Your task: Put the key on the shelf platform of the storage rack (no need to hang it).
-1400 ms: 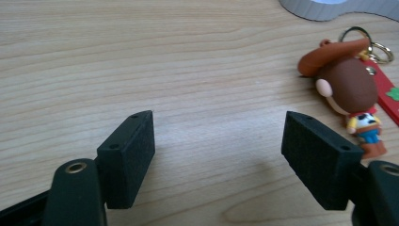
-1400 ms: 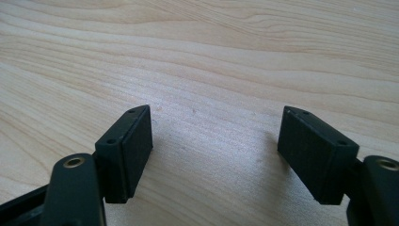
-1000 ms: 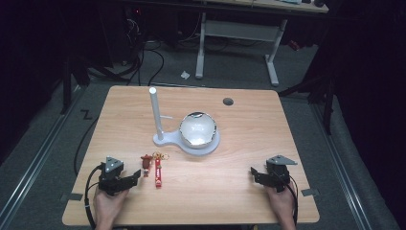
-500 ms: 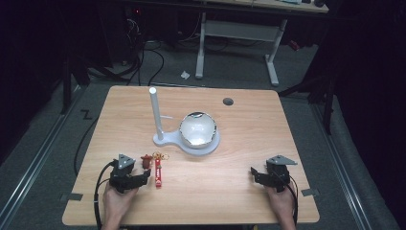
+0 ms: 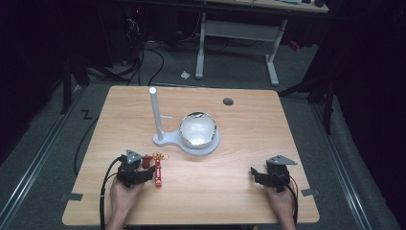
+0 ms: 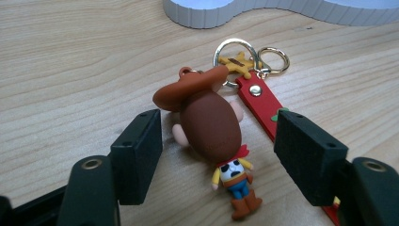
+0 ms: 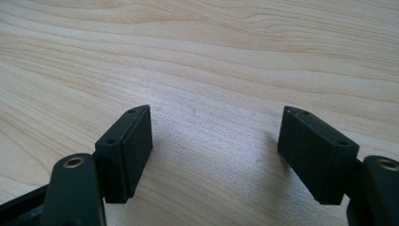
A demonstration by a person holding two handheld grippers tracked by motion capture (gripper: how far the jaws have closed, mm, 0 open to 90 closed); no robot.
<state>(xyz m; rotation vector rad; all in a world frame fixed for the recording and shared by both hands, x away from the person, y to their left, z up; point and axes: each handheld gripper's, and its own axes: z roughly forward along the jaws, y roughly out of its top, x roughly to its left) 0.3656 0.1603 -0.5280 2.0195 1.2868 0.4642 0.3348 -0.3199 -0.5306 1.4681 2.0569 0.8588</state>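
Observation:
A keychain lies on the wooden table: a small cowboy figure with a brown hat, gold rings and a red strap. In the high view the keychain is at the front left. My left gripper is open, low over the table, with one jaw on each side of the figure and neither touching it. My right gripper is open at the front right over bare wood, holding nothing.
A white stand sits mid-table behind the keychain, with an upright post and a shiny round bowl; its base edge is just beyond the rings. A cable hole is at the back.
My left gripper has slid right along the table until its open jaws straddle the cowboy figure. The right gripper and the keychain have stayed put.

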